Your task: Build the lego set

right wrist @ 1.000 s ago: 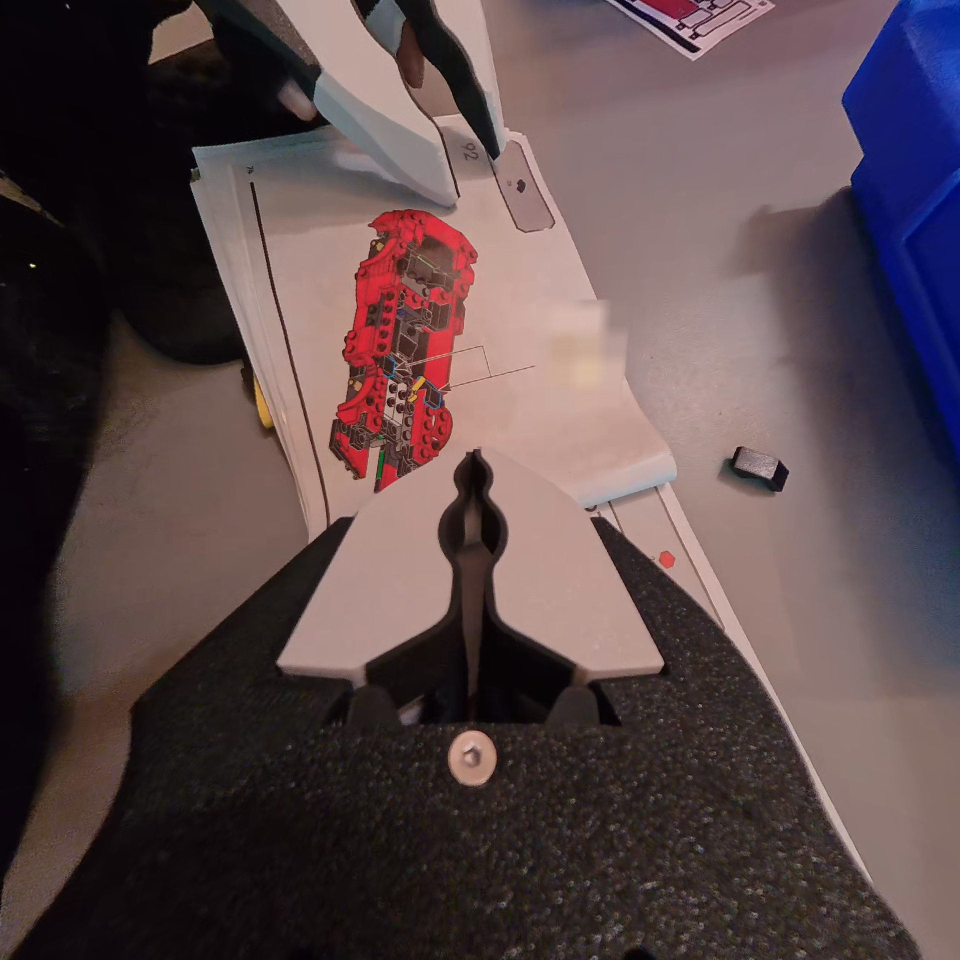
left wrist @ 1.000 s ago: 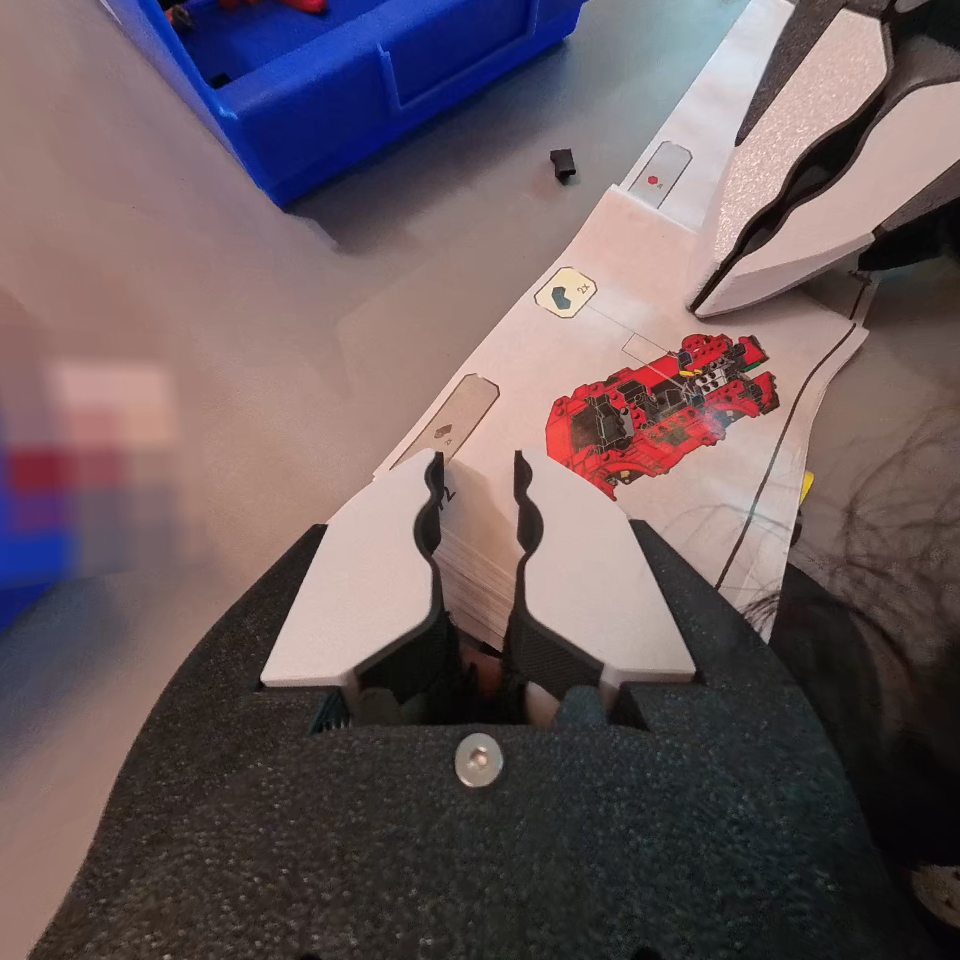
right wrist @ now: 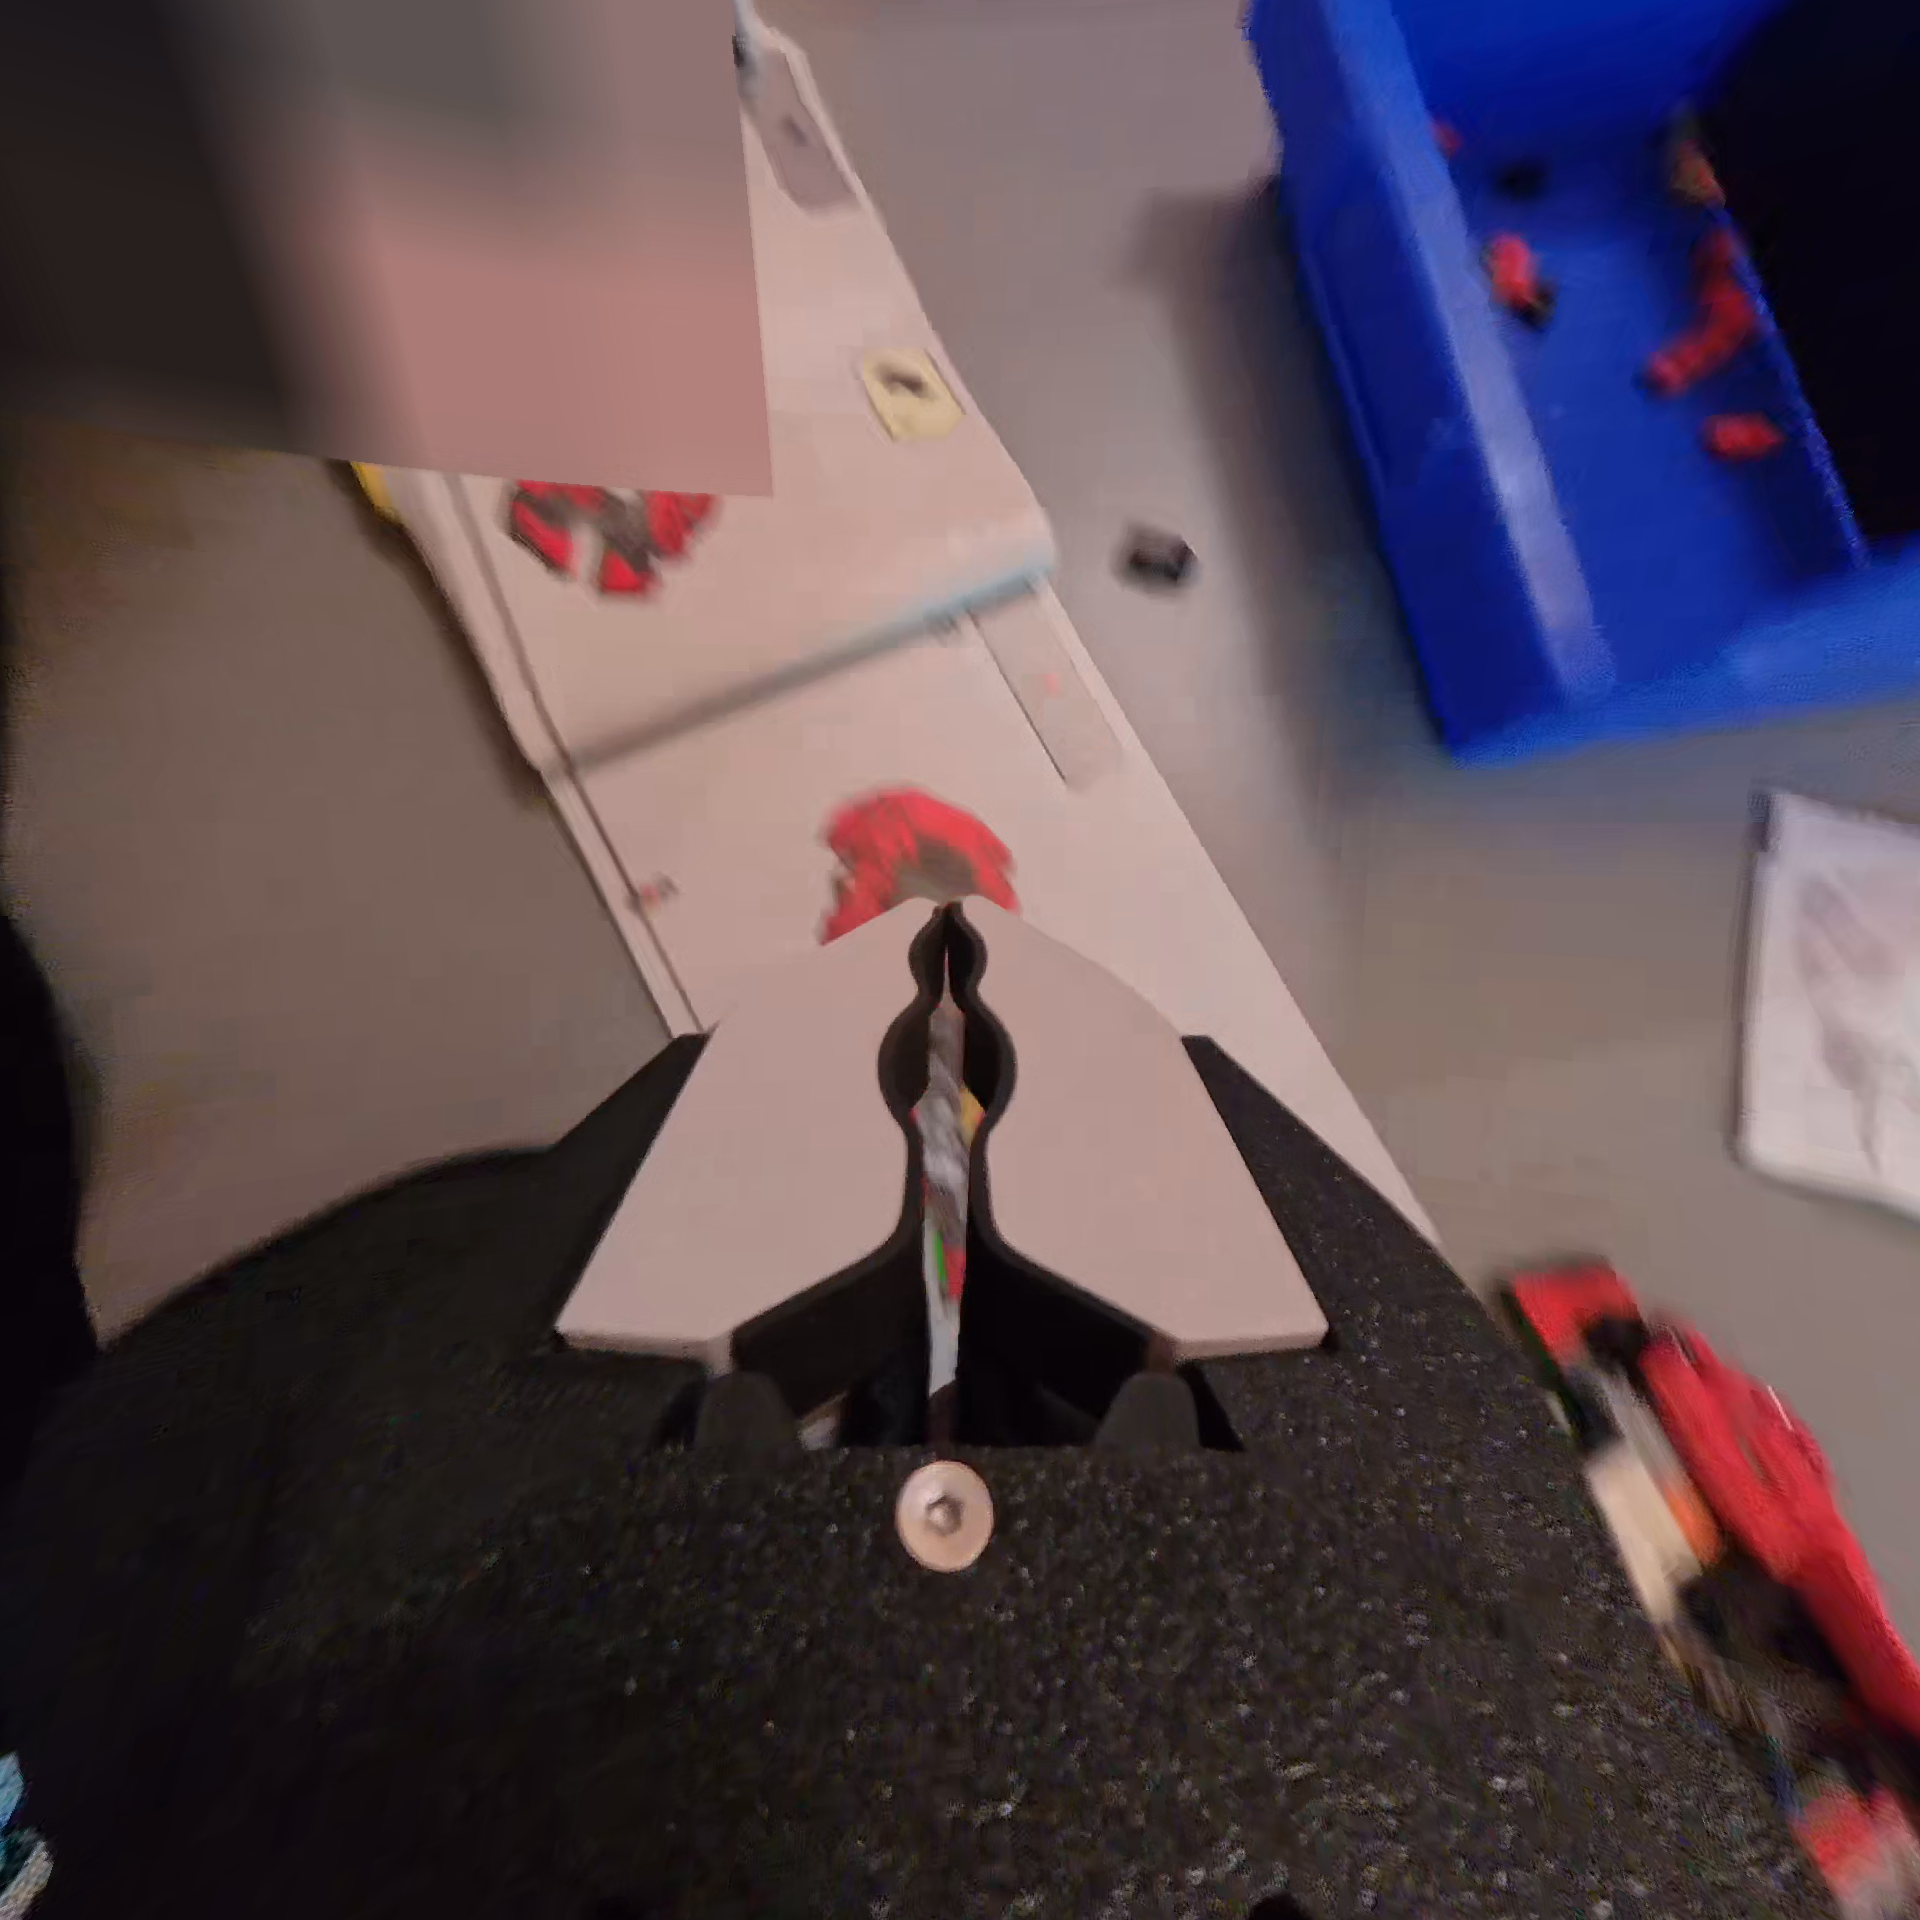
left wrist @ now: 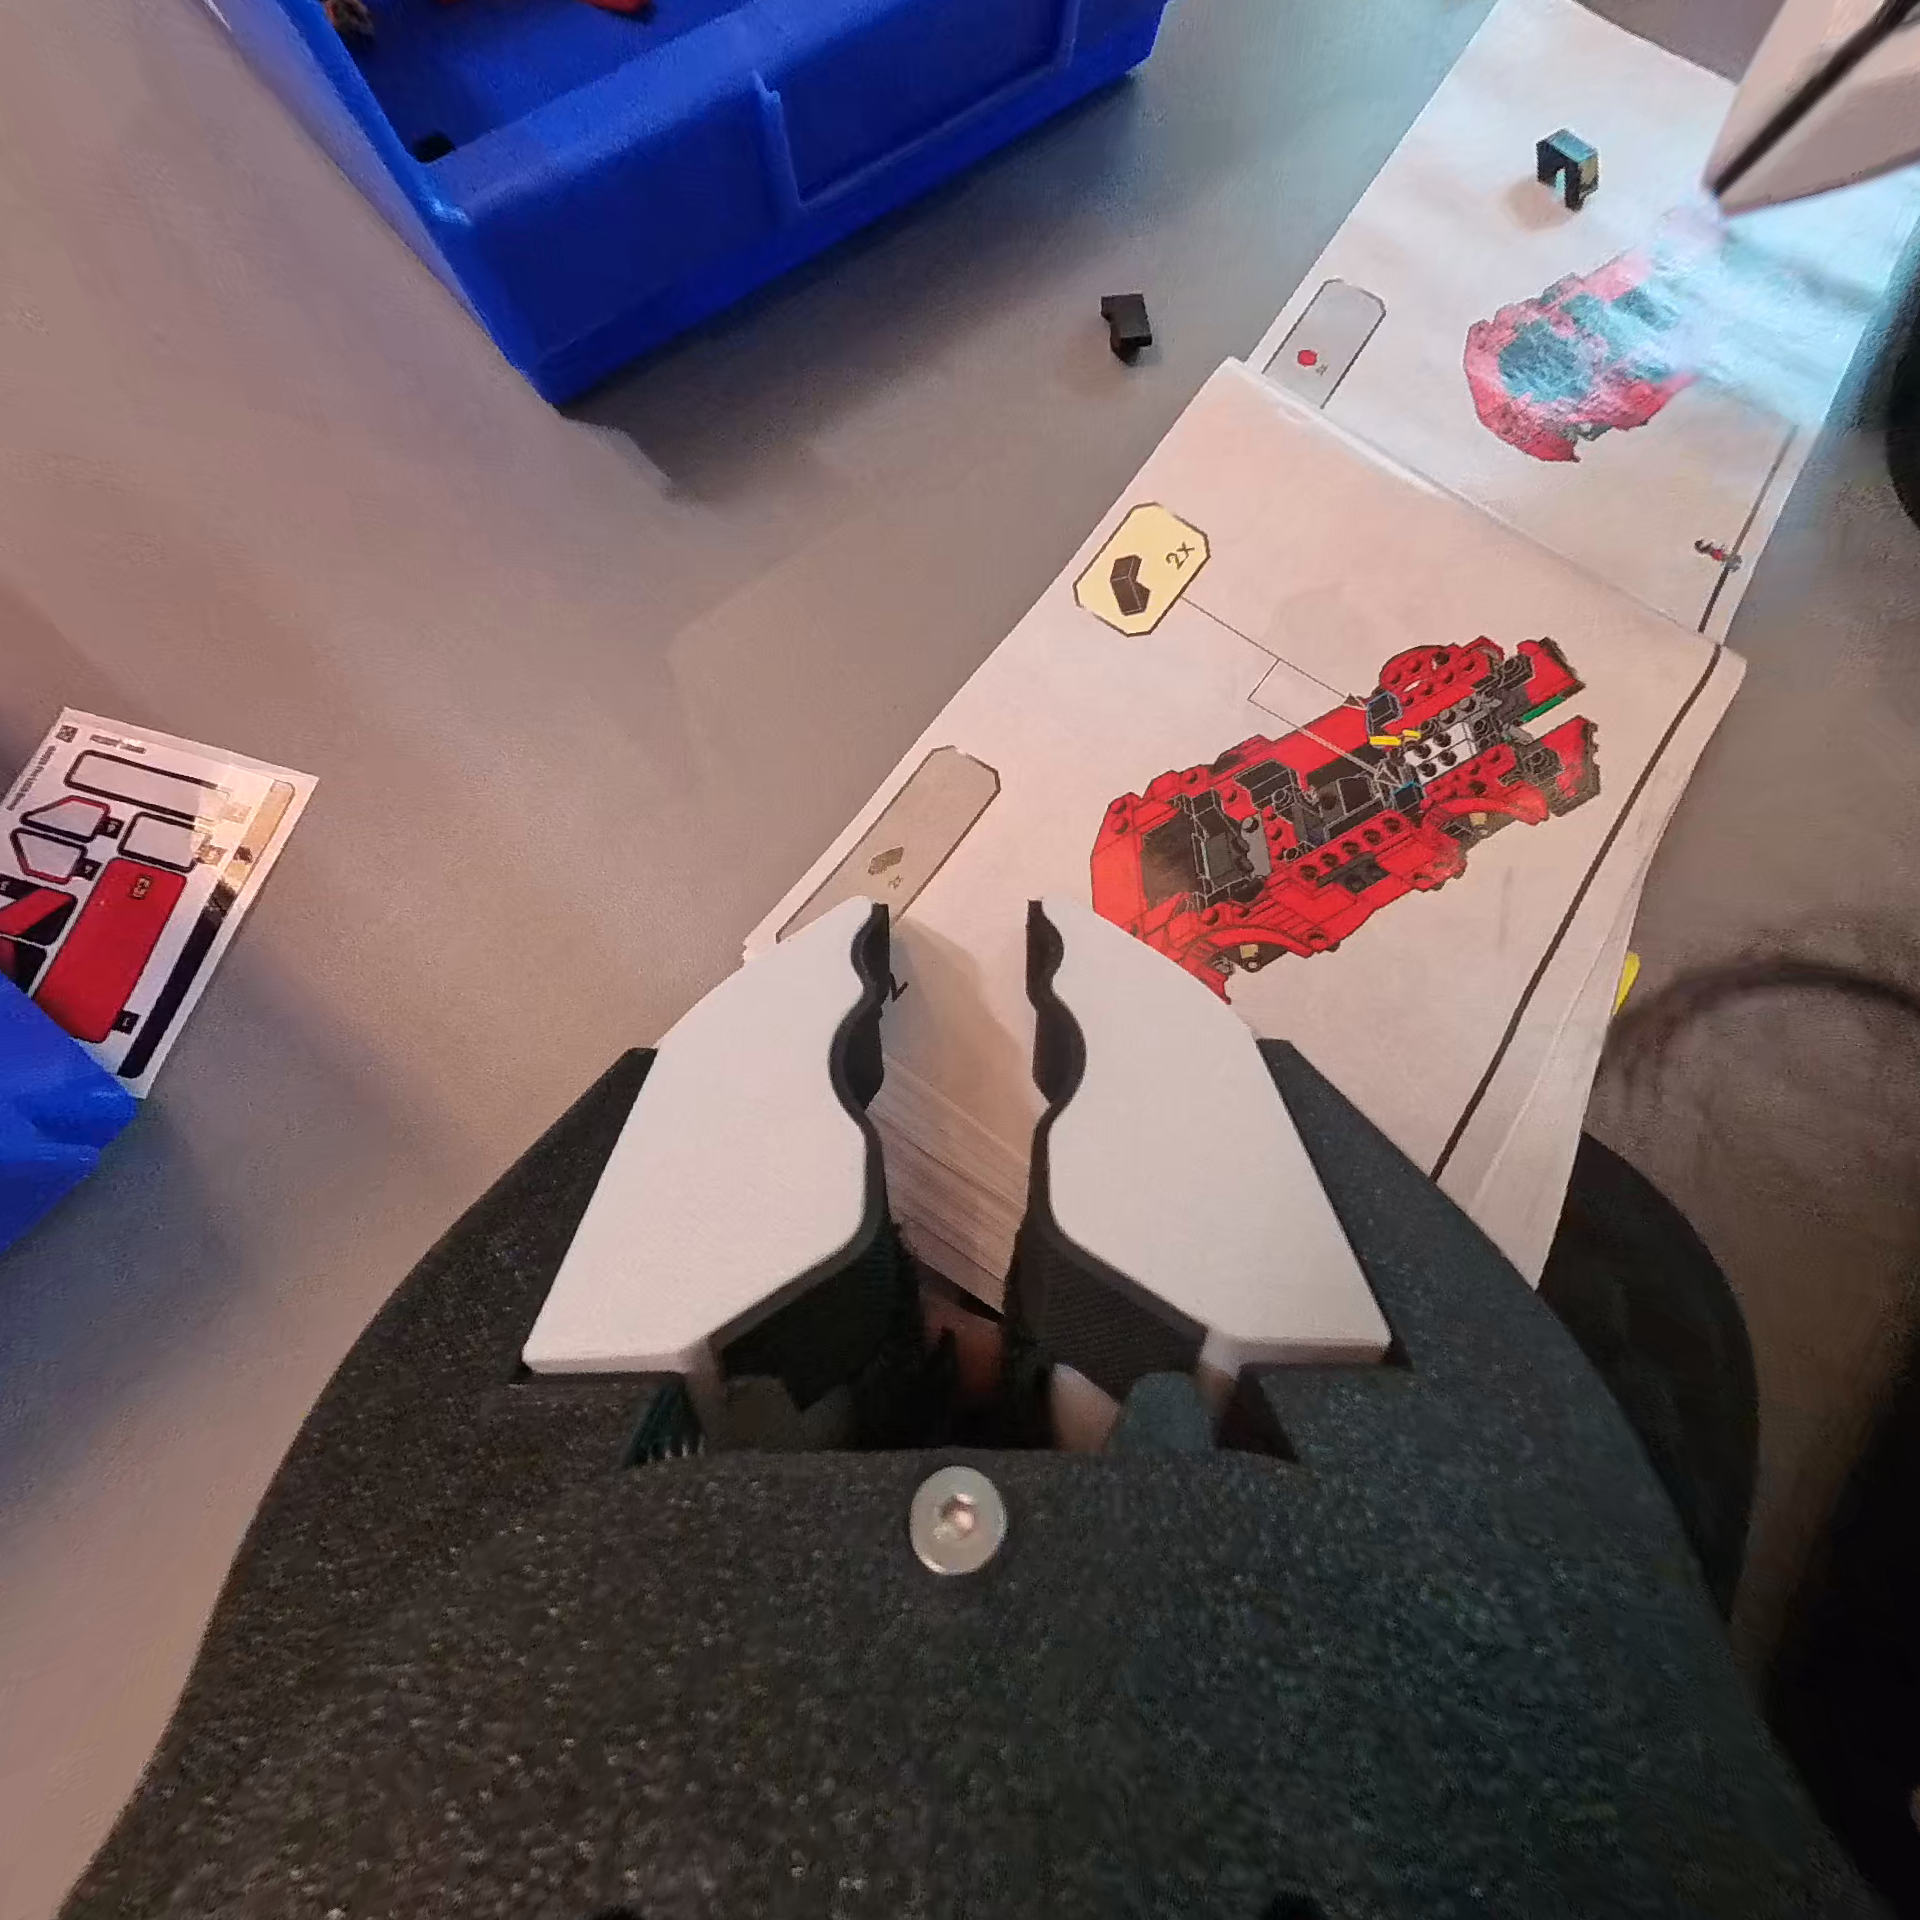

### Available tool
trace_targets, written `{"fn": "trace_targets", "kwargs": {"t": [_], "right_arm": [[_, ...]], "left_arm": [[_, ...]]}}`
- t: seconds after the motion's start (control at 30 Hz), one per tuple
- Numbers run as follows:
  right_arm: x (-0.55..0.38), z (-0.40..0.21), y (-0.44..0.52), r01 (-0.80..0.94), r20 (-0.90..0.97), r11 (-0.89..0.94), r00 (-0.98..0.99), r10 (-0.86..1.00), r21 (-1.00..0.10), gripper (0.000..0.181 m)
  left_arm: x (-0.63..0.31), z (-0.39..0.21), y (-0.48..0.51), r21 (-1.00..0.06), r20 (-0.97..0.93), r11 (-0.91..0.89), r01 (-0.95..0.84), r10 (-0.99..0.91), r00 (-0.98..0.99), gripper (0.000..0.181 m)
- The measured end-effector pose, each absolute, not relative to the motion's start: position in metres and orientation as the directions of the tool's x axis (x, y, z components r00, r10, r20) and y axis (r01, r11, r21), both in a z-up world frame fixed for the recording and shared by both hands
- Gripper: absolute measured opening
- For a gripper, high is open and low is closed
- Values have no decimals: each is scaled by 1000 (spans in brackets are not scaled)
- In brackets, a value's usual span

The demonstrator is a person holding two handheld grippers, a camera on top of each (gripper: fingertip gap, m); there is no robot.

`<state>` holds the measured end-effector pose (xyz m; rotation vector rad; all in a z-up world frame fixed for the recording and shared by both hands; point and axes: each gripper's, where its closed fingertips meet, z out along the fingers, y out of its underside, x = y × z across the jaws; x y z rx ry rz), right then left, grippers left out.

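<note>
Left wrist view first: left claw (left wrist: pixel 956 925) spread wide and, by the look of it, clamped on the thick page block of the instruction booklet (left wrist: pixel 1351 623), open flat on the grey surface (left wrist: pixel 416 623) at a step picturing a red car and a call-out for two small black parts. Just past the booklet's edge, one black piece (left wrist: pixel 1125 324) on the surface; a second black piece (left wrist: pixel 1566 166) on the far page. Probably the two parts called for, neither yet picked up.

Judged mid-build: half-built red car (right wrist: pixel 1714 1507) lying beside the right claw (right wrist: pixel 948 920), loose red pieces (right wrist: pixel 1704 343) waiting in the blue bin (left wrist: pixel 644 208), sticker sheet (left wrist: pixel 135 883) apparently unused.

Right claw closed, tips meeting above the far page; a coloured sliver in its gap, impossible to tell whether pinched paper or print below.

Only in the left wrist view: sticker sheet, second black piece, sharp print. Only in the right wrist view, badly blurred: the car itself, the bin's contents, a separate paper sheet (right wrist: pixel 1839 997).
</note>
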<state>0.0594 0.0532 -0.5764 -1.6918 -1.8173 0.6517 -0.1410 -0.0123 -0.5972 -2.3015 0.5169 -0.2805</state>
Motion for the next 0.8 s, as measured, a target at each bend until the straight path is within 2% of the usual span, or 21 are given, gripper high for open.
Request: {"fn": "trace_targets", "kwargs": {"t": [0.13, 0.17, 0.2, 0.33, 0.43, 0.5, 0.6, 0.8], "right_arm": [[127, -575, 98, 741, 134, -70, 212, 968, -668, 1], [141, -575, 106, 741, 127, -111, 258, 958, -663, 10], [151, -575, 110, 736, 118, -138, 285, 951, -663, 12], [149, -579, 91, 691, -36, -162, 193, 981, -704, 31], [144, -597, 82, 740, -76, -141, 121, 990, -657, 44], [143, -611, 78, 781, -79, -129, 102, 992, -612, 47], [135, -610, 74, 755, -74, -123, 99, 992, -645, 49], [135, -612, 72, 768, -12, -98, 117, 993, -633, 55]], "left_arm": [[-141, -598, -12, -713, 35, -637, -292, -449, 893, 24], [-140, -598, -12, -712, 39, -639, -291, -450, 892, 24], [-140, -598, -12, -711, 49, -643, -284, -449, 892, 24], [-141, -596, -12, -715, 110, -657, -238, -443, 890, 24], [-139, -591, -12, -733, 136, -645, -216, -451, 882, 24], [-139, -587, -12, -750, 155, -632, -194, -454, 877, 24], [-139, -584, -12, -764, 199, -627, -150, -451, 870, 24], [-140, -582, -12, -770, 221, -625, -127, -449, 866, 22]]}}
